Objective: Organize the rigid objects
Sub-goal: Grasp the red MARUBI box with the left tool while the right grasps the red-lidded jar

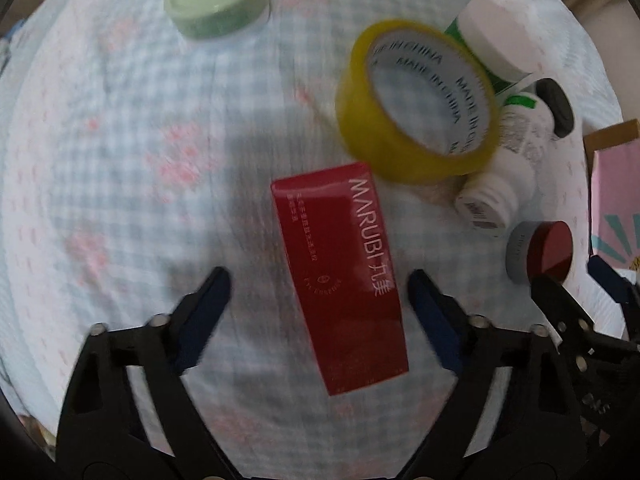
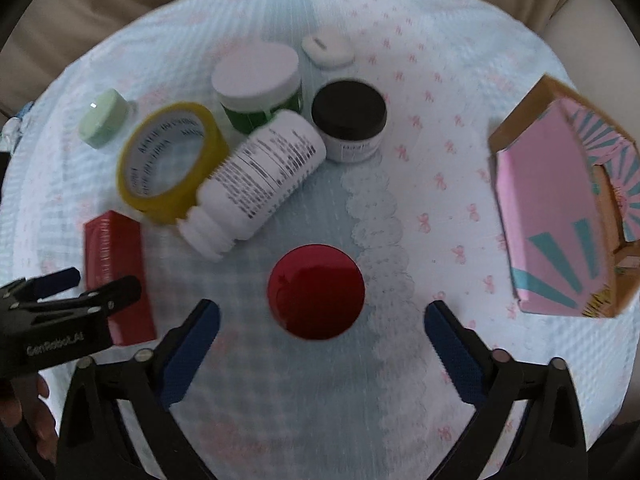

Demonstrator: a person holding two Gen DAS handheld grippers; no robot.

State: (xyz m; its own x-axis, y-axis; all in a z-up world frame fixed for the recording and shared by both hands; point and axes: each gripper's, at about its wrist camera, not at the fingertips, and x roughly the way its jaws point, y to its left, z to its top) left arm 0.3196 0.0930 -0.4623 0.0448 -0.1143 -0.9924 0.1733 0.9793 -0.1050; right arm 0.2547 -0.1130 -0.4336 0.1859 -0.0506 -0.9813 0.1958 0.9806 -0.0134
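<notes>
Left gripper (image 1: 318, 290) jaws open, straddling the red box (image 1: 340, 276) without touching it. Right gripper (image 2: 322, 318) jaws wide open, red-lidded jar (image 2: 316, 296) between them, pads clear. Bare cloth (image 2: 420, 184) right of the jar. Beyond: lying white bottle (image 2: 260, 176), yellow tape roll (image 2: 168, 160), pink box (image 2: 560, 220) at right edge.

Pale blue-and-white checked cloth (image 2: 312, 400) with pink bow print and scalloped lace strip (image 2: 380, 216) spreads under tongs; beige upholstery (image 2: 120, 4), cushion-like, beyond cloth's far edge; soft, even light, faint shadow below tongs
</notes>
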